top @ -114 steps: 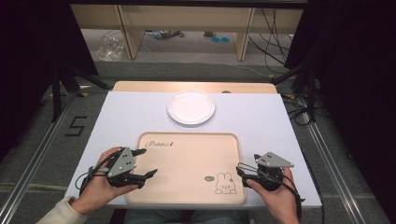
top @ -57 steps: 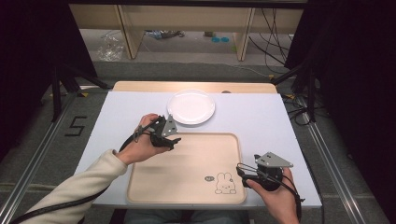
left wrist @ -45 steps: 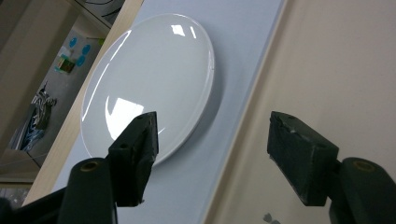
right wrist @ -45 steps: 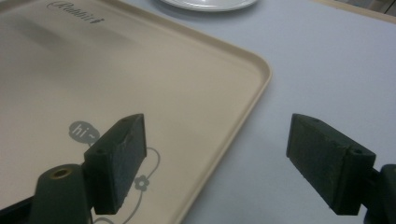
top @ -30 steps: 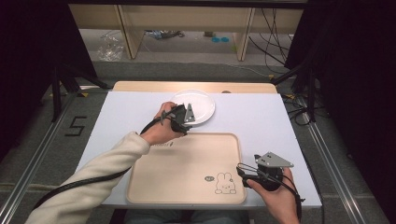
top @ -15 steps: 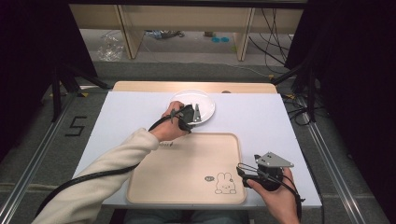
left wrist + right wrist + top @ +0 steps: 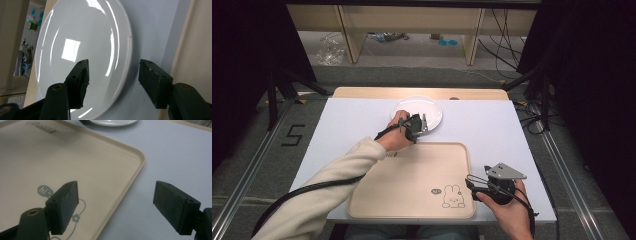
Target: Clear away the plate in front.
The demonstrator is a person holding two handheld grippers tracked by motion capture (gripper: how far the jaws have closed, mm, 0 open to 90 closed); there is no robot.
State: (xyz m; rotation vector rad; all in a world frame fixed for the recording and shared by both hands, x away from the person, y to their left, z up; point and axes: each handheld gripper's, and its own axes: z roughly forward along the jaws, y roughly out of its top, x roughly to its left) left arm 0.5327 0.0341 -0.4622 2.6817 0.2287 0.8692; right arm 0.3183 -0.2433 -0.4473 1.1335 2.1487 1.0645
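Note:
A white plate (image 7: 428, 107) lies on the white table top, just beyond a beige tray (image 7: 407, 175) printed with a rabbit. My left gripper (image 7: 420, 123) reaches over the plate's near rim. In the left gripper view the plate (image 7: 75, 37) has its rim between the jaws of that gripper (image 7: 113, 67): one jaw is over the dish, the other beside it above the table. The jaws have just been closing, but the pads stand off the rim. My right gripper (image 7: 470, 183) rests open at the tray's near right corner, and its jaws (image 7: 116, 192) straddle the tray's right edge (image 7: 130, 170).
A wooden strip (image 7: 362, 92) runs along the table's far edge behind the plate. Metal rails (image 7: 562, 165) flank the table on both sides. A "5" mark (image 7: 293, 135) is on the floor at the left. Shelving and cables stand beyond.
The left hand left the tray's near left side, crossed forward to the plate and sank onto its near rim. The right hand kept still.

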